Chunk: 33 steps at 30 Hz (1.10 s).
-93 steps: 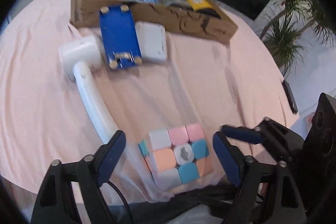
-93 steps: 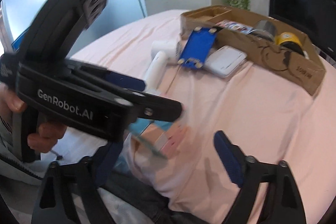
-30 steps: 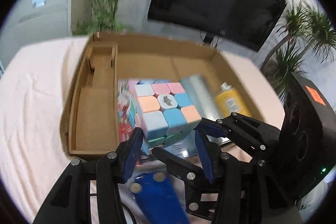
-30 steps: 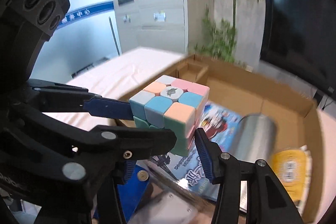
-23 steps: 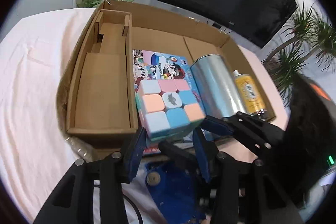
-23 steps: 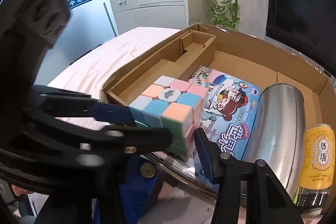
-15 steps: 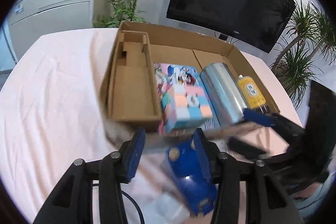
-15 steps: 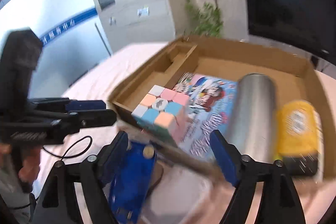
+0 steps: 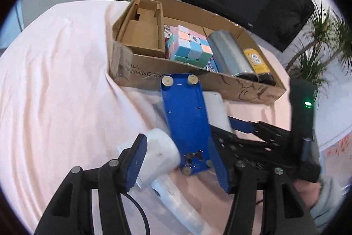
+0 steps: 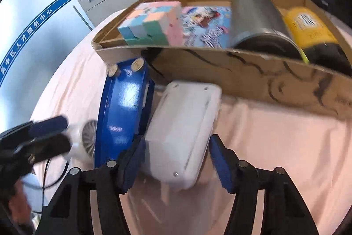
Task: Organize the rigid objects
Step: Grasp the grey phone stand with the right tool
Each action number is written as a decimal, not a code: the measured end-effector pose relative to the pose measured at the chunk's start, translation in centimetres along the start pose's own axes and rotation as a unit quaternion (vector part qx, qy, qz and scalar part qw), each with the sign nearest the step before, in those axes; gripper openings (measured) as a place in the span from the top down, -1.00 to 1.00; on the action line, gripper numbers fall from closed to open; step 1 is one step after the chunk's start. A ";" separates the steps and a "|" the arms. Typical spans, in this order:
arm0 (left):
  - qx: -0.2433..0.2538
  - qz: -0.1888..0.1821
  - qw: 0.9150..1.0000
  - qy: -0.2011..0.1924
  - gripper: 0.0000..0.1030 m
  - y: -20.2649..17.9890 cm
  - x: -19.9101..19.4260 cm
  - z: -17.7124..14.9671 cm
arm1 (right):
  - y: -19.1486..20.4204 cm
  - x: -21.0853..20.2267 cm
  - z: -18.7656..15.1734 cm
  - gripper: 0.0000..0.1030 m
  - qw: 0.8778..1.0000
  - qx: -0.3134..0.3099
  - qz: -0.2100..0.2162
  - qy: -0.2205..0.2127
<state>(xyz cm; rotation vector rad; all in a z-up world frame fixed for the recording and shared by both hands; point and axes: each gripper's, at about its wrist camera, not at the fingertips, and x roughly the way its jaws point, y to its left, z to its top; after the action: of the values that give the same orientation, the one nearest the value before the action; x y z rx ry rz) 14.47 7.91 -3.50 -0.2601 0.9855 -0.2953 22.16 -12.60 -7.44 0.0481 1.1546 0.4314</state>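
While both tongs (image 9: 179,165) (image 10: 176,163) gaping empty, blue board (image 9: 186,118) lengthwise toward cardboard box (image 9: 198,80), wheels up.

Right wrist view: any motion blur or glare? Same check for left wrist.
Right wrist view: the left gripper at the frame edge is smeared by motion, the cardboard box wall is slightly soft, and a bright glare patch sits on the blue tray. Left wrist view: mostly sharp, with fisheye bending at the edges; the cube reads clearly.
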 end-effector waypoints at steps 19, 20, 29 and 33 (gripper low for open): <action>-0.030 -0.020 0.999 -0.023 -0.10 -2.4 -1.6 -0.4 | 3.4 -5.5 -3.5 0.67 0.995 -0.085 -0.041 -0.041; -0.025 -0.025 0.999 -0.020 -0.10 -2.8 -1.5 -0.5 | 3.2 -6.1 -3.8 0.68 0.993 -0.097 -0.057 -0.043; -0.003 -0.096 0.994 0.054 -0.10 -6.4 2.9 -1.5 | 0.8 -11.4 -11.0 0.80 0.942 -0.268 -0.196 -0.050; -0.011 -0.123 0.988 0.096 -0.10 -7.4 4.6 -2.2 | 3.1 -12.4 -13.8 0.64 0.942 -0.309 -0.109 -0.068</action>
<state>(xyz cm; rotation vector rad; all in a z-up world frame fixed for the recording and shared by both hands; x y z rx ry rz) 14.07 -0.75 -5.67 -0.3805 1.1485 -0.5419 4.80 -16.65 -1.48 -0.5853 0.8357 0.5659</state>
